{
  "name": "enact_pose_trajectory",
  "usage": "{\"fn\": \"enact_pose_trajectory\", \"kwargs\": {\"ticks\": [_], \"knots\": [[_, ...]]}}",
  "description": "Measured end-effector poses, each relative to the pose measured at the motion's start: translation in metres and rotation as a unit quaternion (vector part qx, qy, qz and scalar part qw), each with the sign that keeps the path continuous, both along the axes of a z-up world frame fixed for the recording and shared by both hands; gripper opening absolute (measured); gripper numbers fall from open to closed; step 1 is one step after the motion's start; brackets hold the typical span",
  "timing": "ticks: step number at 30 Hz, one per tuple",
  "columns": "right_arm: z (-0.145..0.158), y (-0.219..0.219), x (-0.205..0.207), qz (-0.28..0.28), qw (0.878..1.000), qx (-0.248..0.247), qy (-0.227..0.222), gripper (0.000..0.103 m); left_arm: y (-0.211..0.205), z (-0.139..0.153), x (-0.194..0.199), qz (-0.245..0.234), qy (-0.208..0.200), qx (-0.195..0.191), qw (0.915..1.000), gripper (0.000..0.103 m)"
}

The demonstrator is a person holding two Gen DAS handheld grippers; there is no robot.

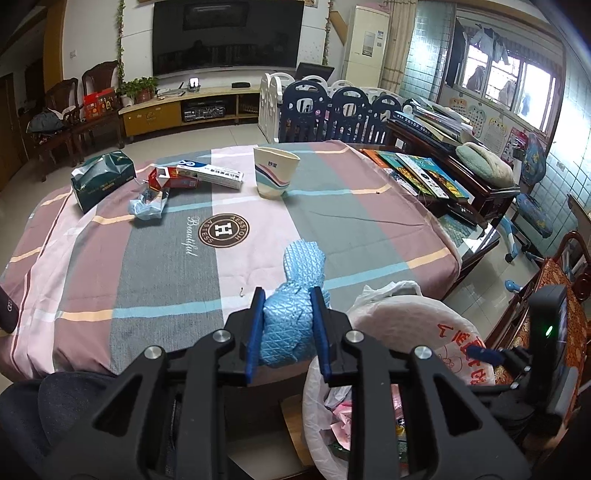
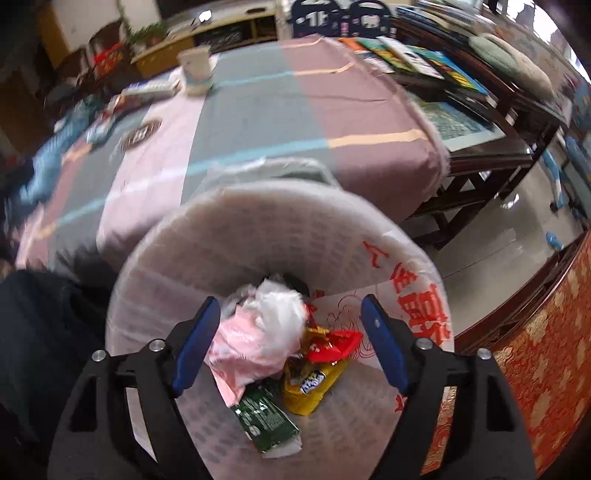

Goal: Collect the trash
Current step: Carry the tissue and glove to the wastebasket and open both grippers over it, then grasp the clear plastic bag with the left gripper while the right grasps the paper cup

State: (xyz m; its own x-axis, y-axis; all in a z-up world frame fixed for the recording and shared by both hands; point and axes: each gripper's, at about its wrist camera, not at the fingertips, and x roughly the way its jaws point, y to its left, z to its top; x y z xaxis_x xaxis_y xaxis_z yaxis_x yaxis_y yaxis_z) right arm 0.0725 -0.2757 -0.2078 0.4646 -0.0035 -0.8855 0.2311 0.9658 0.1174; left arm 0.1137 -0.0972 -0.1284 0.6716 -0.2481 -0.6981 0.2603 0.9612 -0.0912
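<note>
Left gripper: jaws narrowed, clamping one blue quilted wrapper at near table edge. Right gripper: jaws wide, empty, above one lined bin; contents blurred. One cup far.

The left wrist camera sits just behind its gripper's blue fingers at the near edge of the cloth-covered table, angled moderately downward and facing across the tabletop toward the television wall, so it takes in the whole room. The right wrist camera hangs close above the lined trash bin beside the table, tilted steeply down into its mouth, its picture smeared by blur toward the edges. Both views share the striped tablecloth, the paper cup at its far side, the bin's bag with red lettering, and the book-laden side table on the right.
</note>
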Motion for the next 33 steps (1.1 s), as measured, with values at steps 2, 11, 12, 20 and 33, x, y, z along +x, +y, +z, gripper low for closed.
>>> {"fn": "enact_pose_trajectory", "kwargs": {"ticks": [2, 11, 12, 20, 33], "knots": [[0.009, -0.015, -0.002, -0.034, 0.999, 0.019, -0.018, 0.078, -0.001, -0.004, 0.002, -0.01, 0.013, -0.01, 0.9998, 0.026], [0.047, -0.056, -0.014, -0.14, 0.986, 0.008, -0.087, 0.08, -0.05, -0.053, -0.01, -0.199, 0.132, -0.062, 0.969, 0.047], [0.048, -0.058, -0.014, -0.145, 0.985, 0.005, -0.088, 0.08, -0.054, -0.059, -0.011, -0.209, 0.144, -0.062, 0.9653, 0.058], [0.024, -0.052, -0.004, -0.142, 0.988, 0.005, -0.062, 0.082, -0.006, -0.061, 0.034, -0.072, 0.092, -0.001, 0.9931, 0.082], [0.016, 0.002, 0.088, -0.054, 0.997, -0.009, -0.061, 0.081, 0.168, -0.085, 0.237, 0.253, 0.075, -0.036, 0.964, 0.089]]}}
